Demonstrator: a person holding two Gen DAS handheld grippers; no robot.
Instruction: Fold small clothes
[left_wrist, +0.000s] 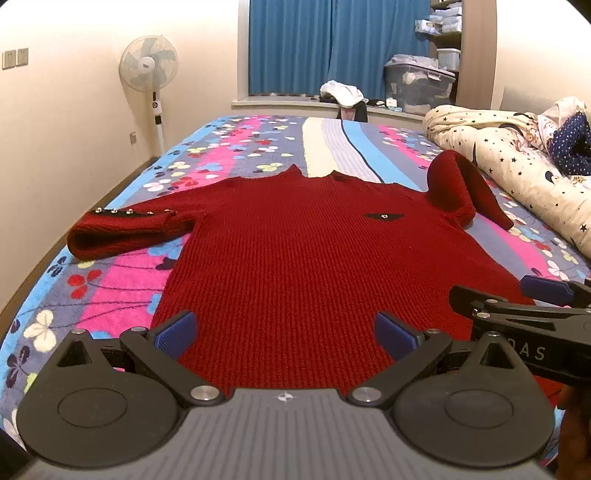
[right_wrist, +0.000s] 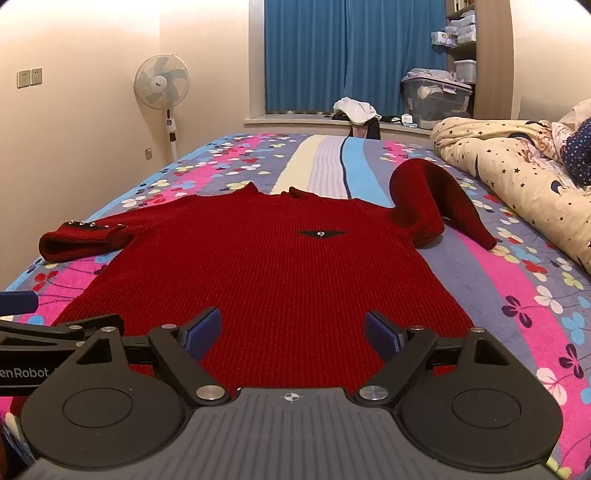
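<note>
Both grippers have their jaws spread wide, and nothing is held in either one. Between the blue pads of the left gripper (left_wrist: 285, 334) lies the bottom part of a red sweater (left_wrist: 295, 258). Between the pads of the right gripper (right_wrist: 293, 334) lies the same bottom part, seen from a little more to the right. I cannot tell if the pads touch the knit or hang just over it.

Ahead of the jaws the sweater lies flat on its back on a bed cover (right_wrist: 517, 280) with bright stripes and little flowers. Its neck is at the far end from the jaws. A small black patch (right_wrist: 321, 233) with a shiny dot sits on the chest. Off to the left of the jaws, one sleeve (left_wrist: 125, 230) lies out on the cover and is bent back on itself, with a row of small shiny studs along its top. Off to the right, the other sleeve (right_wrist: 436, 206) humps up and comes back down to the cover.

Far to the right of the jaws is a rumpled cream blanket (left_wrist: 517, 162) with dark stars. Past the bed stand a white fan (right_wrist: 162, 88) and blue curtains (right_wrist: 351, 55).
</note>
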